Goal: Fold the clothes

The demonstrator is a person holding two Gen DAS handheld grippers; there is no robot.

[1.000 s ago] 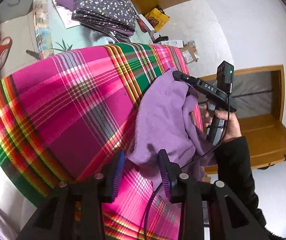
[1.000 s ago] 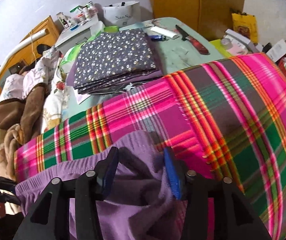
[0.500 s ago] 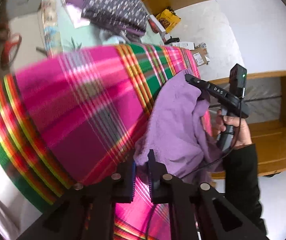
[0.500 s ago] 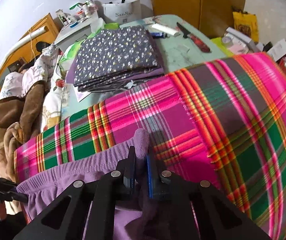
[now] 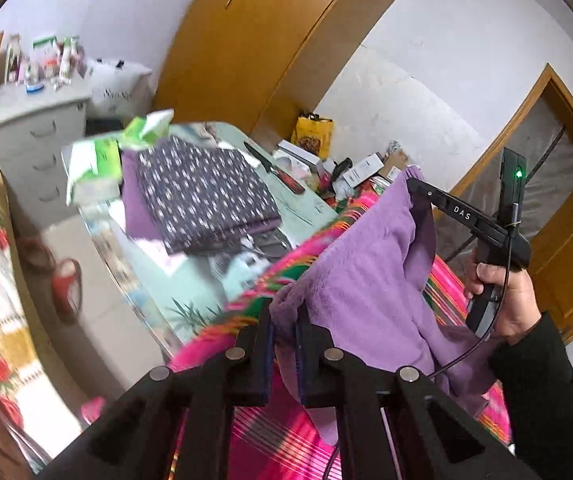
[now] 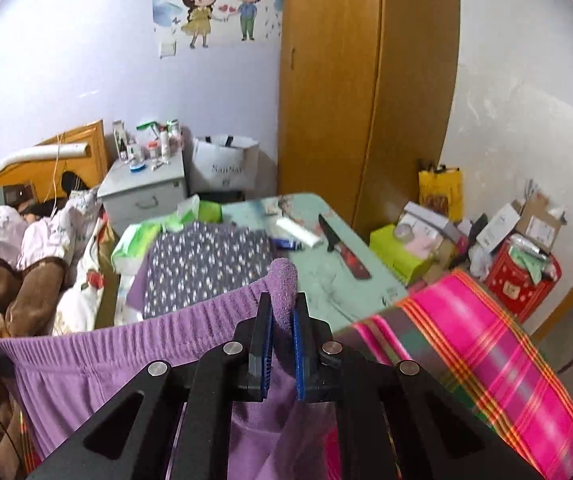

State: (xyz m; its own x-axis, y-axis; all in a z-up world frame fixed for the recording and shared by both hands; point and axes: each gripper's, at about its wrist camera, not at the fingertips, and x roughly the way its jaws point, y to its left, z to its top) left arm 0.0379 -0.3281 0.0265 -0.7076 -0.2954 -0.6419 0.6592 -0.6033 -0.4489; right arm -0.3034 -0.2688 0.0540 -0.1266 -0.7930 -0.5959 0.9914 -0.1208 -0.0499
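The left gripper (image 5: 284, 322) has closed to a narrow gap, pinching one corner of the purple trousers (image 5: 366, 280). Their stretchy waistband hangs taut across to the right gripper (image 6: 283, 312), likewise clamped on a bunched fold. The trousers hang lifted above the pink checked blanket (image 6: 478, 344).

We cannot see the lower part of the purple garment (image 6: 134, 356), which hangs behind the right gripper's black frame and runs off the bottom edge. In the left wrist view motion blurs the green packets (image 5: 98, 160) and the folded floral cloth (image 5: 202, 192). The bottles (image 6: 146, 140) on the grey cabinet (image 6: 146, 192) are too small to read.
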